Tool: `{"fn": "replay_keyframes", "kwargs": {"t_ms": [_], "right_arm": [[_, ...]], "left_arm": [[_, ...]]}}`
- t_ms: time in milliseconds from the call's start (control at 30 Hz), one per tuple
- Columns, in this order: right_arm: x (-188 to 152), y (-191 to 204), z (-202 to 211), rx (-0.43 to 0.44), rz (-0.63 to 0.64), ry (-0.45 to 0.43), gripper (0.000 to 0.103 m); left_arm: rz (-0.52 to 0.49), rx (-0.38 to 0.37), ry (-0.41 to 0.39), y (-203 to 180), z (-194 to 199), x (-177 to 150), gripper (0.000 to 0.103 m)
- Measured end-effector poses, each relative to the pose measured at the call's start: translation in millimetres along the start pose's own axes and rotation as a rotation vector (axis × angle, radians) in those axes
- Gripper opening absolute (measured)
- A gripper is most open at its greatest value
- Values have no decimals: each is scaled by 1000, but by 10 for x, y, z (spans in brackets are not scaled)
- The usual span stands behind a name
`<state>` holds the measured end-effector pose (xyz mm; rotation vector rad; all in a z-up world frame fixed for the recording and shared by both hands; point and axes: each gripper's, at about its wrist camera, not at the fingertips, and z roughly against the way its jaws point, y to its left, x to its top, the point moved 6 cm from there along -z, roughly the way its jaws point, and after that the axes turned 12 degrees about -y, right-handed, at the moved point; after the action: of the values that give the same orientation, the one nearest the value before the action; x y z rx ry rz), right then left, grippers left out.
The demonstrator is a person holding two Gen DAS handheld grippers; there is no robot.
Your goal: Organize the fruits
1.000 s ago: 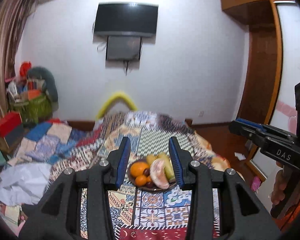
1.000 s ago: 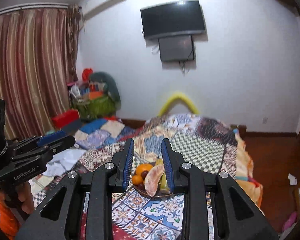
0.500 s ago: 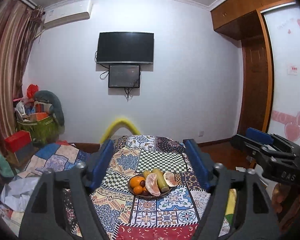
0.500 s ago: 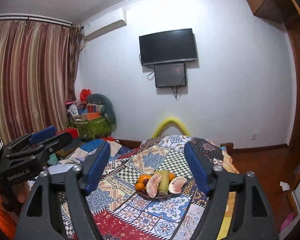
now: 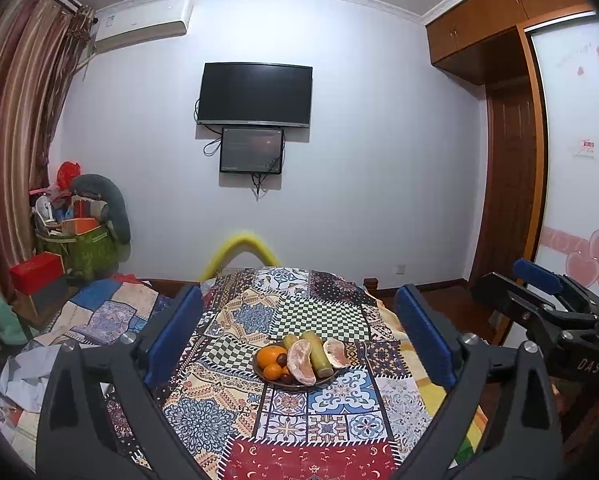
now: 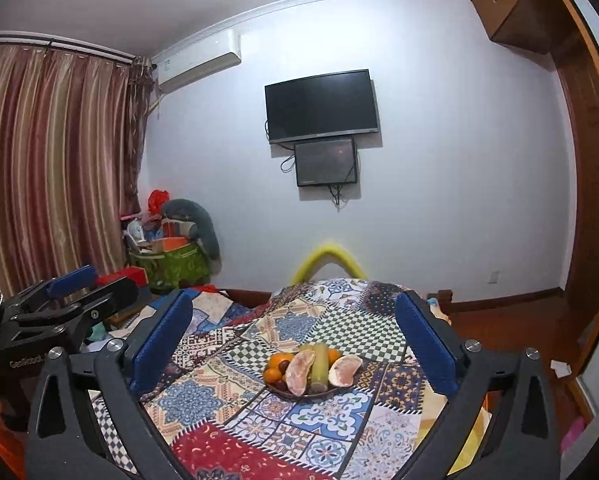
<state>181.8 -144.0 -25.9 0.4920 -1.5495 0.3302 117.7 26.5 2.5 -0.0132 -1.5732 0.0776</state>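
A dark plate (image 5: 323,381) of fruit sits mid-table on a patchwork cloth (image 5: 235,404). It holds oranges (image 5: 270,355), two pomelo wedges (image 5: 302,362), a green-yellow stalk (image 5: 318,352) and dark round fruits (image 5: 282,358). The plate also shows in the right wrist view (image 6: 283,391). My left gripper (image 5: 298,334) is open and empty, well short of the plate. My right gripper (image 6: 293,336) is open and empty too. Each gripper shows at the edge of the other's view.
The cloth-covered table (image 6: 235,420) runs forward from me. A yellow curved chair back (image 5: 241,246) stands at its far end. A TV (image 5: 255,94) hangs on the wall. Clutter and a green bag (image 5: 87,248) lie at the left, a wardrobe (image 5: 511,184) at the right.
Both grippers have opened wide from nearly shut. Both have pulled back and tilted up, so the fruit plate looks smaller and farther.
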Motion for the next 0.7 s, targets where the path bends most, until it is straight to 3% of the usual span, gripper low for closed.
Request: {"fn": "replay_keyframes", "kwargs": {"t_ms": [700], "right_arm": [[6, -56, 94, -31, 6, -2, 103]], "left_arm": [[-29, -5, -1, -103, 30, -21, 102]]}}
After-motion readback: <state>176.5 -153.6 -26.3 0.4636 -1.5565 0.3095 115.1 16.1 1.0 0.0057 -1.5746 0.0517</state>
